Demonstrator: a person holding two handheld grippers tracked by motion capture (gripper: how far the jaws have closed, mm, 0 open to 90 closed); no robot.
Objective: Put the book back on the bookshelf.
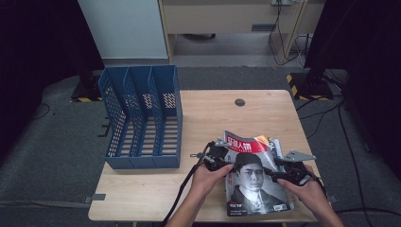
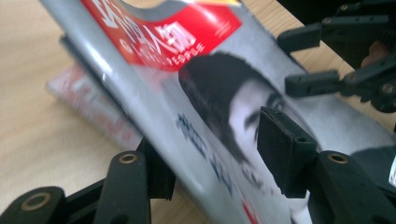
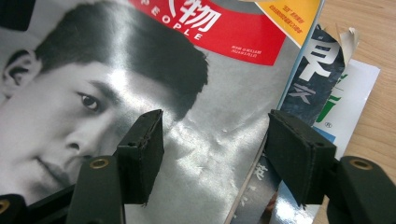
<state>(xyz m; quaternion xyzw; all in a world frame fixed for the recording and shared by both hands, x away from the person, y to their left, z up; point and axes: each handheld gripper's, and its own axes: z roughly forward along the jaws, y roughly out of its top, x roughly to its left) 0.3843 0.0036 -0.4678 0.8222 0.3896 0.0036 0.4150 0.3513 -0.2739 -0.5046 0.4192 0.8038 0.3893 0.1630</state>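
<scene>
your left gripper [image 2: 210,154] straddled the top magazine's [image 1: 253,177] spine edge, jaws wide, at the bench's [image 1: 208,118] near right. your right gripper [image 3: 219,154] gaped over its far edge. the glossy cover could slip, dragging the lower magazines [image 3: 327,102].

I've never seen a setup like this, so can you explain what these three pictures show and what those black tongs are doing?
A person at a wooden table holds a hand tool with two-jaw tongs in each hand. One camera looks down from above; the other two ride on the tools. The left tongs straddle the lifted edge of a magazine, jaws apart on either side. The right tongs are open over its cover, with more magazines underneath. A blue file rack stands on the table's left.
</scene>
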